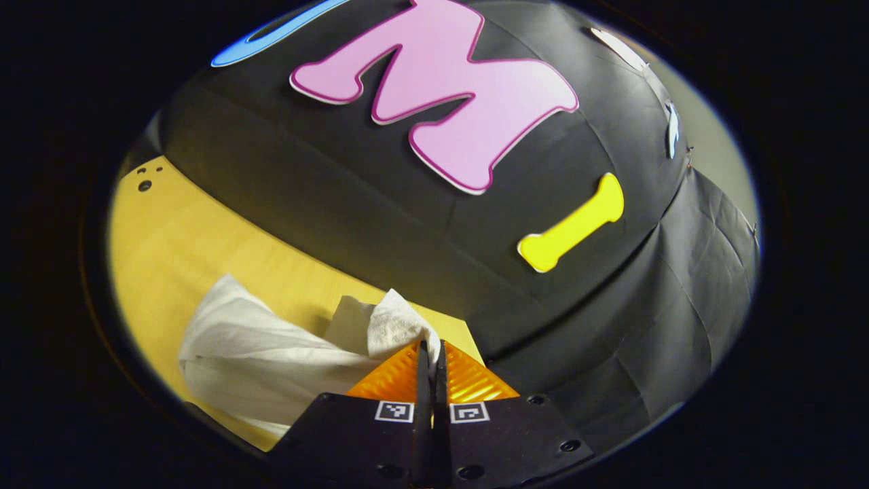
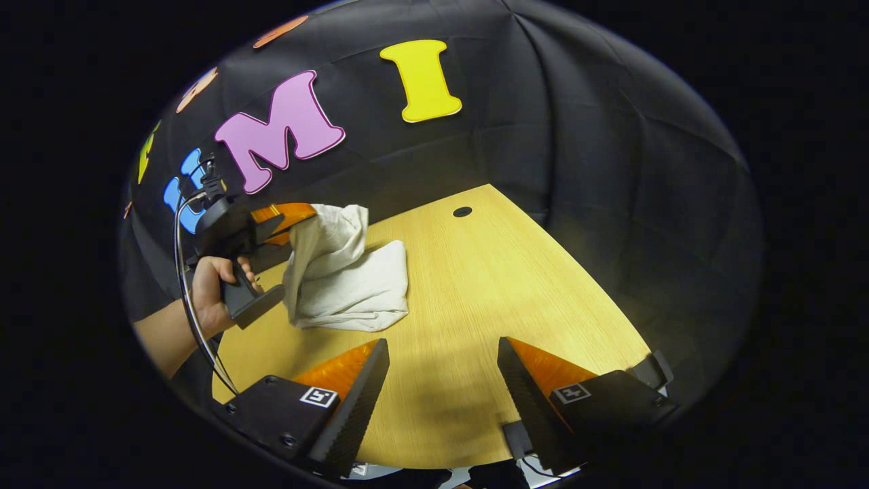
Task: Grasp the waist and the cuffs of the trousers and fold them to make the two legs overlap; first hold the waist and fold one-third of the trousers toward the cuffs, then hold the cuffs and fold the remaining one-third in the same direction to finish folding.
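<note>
The white trousers [image 2: 349, 275] lie bunched on the wooden table [image 2: 475, 272], with one end lifted off it. My left gripper [image 1: 431, 353] is shut on that raised edge of the trousers [image 1: 271, 353]; cloth bulges out above its fingertips and the rest hangs down to the left. In the right gripper view the left gripper [image 2: 288, 221] is at the left, held in a hand [image 2: 214, 292], with the cloth draped down from it. My right gripper [image 2: 442, 353] hovers open over bare table, nearer than the trousers and to their right, with nothing between its fingers.
The booth's black cloth wall [image 2: 577, 136] closes off the table's far and right sides. A dark round hole [image 2: 462, 212] sits near the table's far edge. A cable [image 2: 187, 299] loops down from the left gripper past the forearm [image 2: 159, 339].
</note>
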### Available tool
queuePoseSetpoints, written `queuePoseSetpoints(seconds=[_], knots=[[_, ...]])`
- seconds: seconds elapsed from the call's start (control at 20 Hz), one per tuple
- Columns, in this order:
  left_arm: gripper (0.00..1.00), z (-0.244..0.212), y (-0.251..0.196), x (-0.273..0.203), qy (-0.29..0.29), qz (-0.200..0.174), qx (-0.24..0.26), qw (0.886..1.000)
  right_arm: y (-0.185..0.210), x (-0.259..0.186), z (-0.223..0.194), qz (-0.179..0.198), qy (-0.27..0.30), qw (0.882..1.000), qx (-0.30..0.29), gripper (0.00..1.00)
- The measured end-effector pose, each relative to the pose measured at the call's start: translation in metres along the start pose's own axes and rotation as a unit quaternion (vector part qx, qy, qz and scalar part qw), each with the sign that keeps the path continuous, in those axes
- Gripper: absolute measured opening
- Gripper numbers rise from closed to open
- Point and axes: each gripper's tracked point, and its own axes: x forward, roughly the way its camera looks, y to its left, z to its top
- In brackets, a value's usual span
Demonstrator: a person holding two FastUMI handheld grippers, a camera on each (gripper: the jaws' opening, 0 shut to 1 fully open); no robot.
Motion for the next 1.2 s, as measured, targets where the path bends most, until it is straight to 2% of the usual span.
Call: queuePoseSetpoints(seconds=[0.15, 0.3, 0.4, 0.45, 0.5, 0.55, 0.7, 0.8, 0.95, 1.2], knots=[[0.06, -0.040, 0.003, 0.010, 0.030, 0.021, 0.016, 0.999, -0.003, 0.002, -0.001, 0.013, 0.005, 1.000, -0.009, 0.99], [0.12, -0.065, 0.005, 0.014, 0.062, 0.038, 0.022, 0.997, -0.007, 0.003, -0.001, 0.027, 0.013, 0.999, -0.025, 0.99], [0.50, -0.070, 0.010, 0.014, 0.061, 0.042, 0.026, 0.997, -0.012, 0.006, -0.004, 0.033, 0.017, 0.999, -0.028, 0.99], [0.53, -0.070, 0.011, 0.008, 0.059, 0.043, 0.028, 0.997, -0.013, 0.007, -0.004, 0.037, 0.020, 0.999, -0.026, 0.99], [0.63, -0.072, 0.011, 0.000, 0.059, 0.043, 0.031, 0.997, -0.014, 0.008, -0.004, 0.040, 0.022, 0.999, -0.023, 0.99], [0.68, -0.077, 0.013, -0.013, 0.060, 0.045, 0.036, 0.997, -0.013, 0.010, -0.005, 0.043, 0.024, 0.999, -0.020, 0.99], [0.91, -0.074, 0.028, -0.046, 0.060, 0.074, 0.079, 0.992, -0.013, 0.013, -0.001, 0.042, 0.019, 0.999, -0.005, 0.99], [0.94, -0.064, 0.034, -0.077, 0.046, 0.090, 0.120, 0.988, -0.013, 0.014, -0.002, 0.041, 0.013, 0.999, -0.003, 0.99], [0.94, -0.047, 0.027, -0.136, 0.014, 0.090, 0.153, 0.984, -0.011, 0.015, -0.001, 0.032, 0.006, 0.999, -0.032, 0.99], [0.96, -0.013, 0.027, -0.242, -0.055, 0.116, 0.185, 0.974, 0.027, -0.013, 0.025, 0.038, -0.051, 0.997, -0.053, 0.99]])
